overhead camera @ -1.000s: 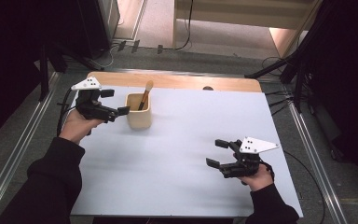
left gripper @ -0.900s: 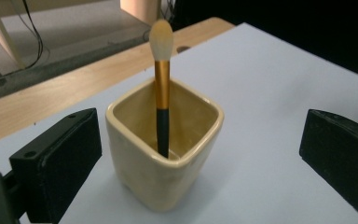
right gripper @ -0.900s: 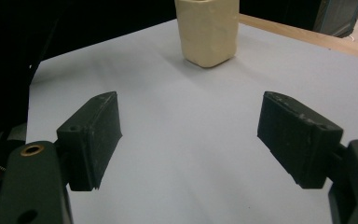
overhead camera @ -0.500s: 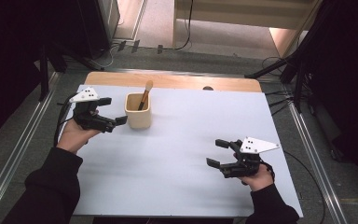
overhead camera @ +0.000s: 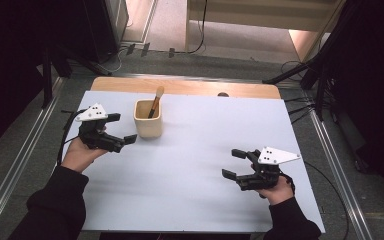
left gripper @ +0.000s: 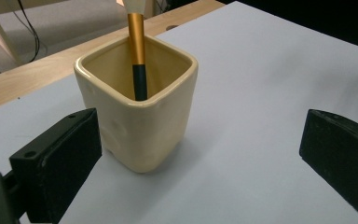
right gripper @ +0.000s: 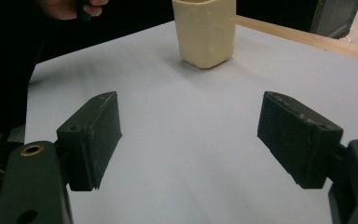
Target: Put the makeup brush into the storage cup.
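A cream ceramic cup (overhead camera: 148,119) stands upright on the bench (overhead camera: 195,200), toward its far left part, with a makeup brush (overhead camera: 155,100) leaning inside it, bristle end up. In the left gripper view the cup (left gripper: 142,107) is squarish with rounded corners and a glossy glaze, and the brush handle (left gripper: 137,56) shows an orange section above a black one that runs down into the cup.

The left tongs (overhead camera: 122,131) sit just beside the cup on its left, jaws spread wide and gripping nothing; one jaw is close to the cup's wall, though I cannot tell from these views whether it touches. The right tongs (overhead camera: 235,163) hover low over the near right part of the bench, well apart from the cup, also wide open and empty.

The cup looks stiff, fairly heavy for its size, and breakable, and its glaze is likely slick, so a grip across two flat opposite walls below the rim should hold better than one on the rounded corners. The brush is light and rigid in the handle but soft at the head; the exposed orange handle above the rim is the sensible place to pinch it. Loose in the cup, it may shift or tip if the cup is nudged.
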The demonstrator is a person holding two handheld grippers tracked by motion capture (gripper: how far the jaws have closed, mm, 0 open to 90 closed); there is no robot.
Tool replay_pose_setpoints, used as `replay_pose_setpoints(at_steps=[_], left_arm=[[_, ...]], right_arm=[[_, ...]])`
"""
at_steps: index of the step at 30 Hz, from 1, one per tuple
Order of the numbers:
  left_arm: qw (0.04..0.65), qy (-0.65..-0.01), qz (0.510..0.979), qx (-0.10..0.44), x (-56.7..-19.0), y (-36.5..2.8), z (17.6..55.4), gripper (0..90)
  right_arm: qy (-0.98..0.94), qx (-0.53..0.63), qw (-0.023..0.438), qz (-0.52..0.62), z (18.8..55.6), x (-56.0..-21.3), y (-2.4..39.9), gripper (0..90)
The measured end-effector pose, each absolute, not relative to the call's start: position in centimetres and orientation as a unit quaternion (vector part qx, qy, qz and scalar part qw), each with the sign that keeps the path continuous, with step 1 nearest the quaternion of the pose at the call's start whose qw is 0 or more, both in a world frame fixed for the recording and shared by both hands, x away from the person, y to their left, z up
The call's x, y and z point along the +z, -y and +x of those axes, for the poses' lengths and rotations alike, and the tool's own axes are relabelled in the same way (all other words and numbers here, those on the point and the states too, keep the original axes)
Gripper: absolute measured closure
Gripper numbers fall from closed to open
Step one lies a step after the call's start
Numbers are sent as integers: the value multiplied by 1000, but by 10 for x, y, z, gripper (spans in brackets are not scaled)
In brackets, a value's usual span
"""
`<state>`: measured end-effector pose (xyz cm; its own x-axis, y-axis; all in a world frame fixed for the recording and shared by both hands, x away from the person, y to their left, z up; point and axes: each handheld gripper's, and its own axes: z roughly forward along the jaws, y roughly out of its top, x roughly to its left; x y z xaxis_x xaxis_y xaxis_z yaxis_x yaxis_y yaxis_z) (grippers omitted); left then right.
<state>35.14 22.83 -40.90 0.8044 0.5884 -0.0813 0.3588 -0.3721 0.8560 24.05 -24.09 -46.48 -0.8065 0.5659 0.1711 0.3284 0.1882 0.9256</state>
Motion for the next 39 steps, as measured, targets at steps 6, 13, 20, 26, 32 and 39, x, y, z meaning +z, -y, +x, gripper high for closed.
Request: replay_pose_setpoints(at_steps=[6,13,20,26,32,39], left_arm=[[481,-289,820,115,-414,-230,343,0],[482,-289,820,111,-422,-233,333,0],[484,-289,819,111,-427,-238,323,0],[484,-290,818,110,-431,-242,315,0],[488,-290,816,112,-434,-247,305,0],[488,-285,817,115,-437,-252,295,0]], right_arm=[[-764,566,105,293,241,-465,241,223],[-763,566,104,295,241,-465,241,223],[-762,567,103,296,241,-465,242,223],[-761,568,105,295,241,-465,242,223],[-761,567,105,297,240,-465,242,223],[-759,569,107,297,240,-464,243,222]])
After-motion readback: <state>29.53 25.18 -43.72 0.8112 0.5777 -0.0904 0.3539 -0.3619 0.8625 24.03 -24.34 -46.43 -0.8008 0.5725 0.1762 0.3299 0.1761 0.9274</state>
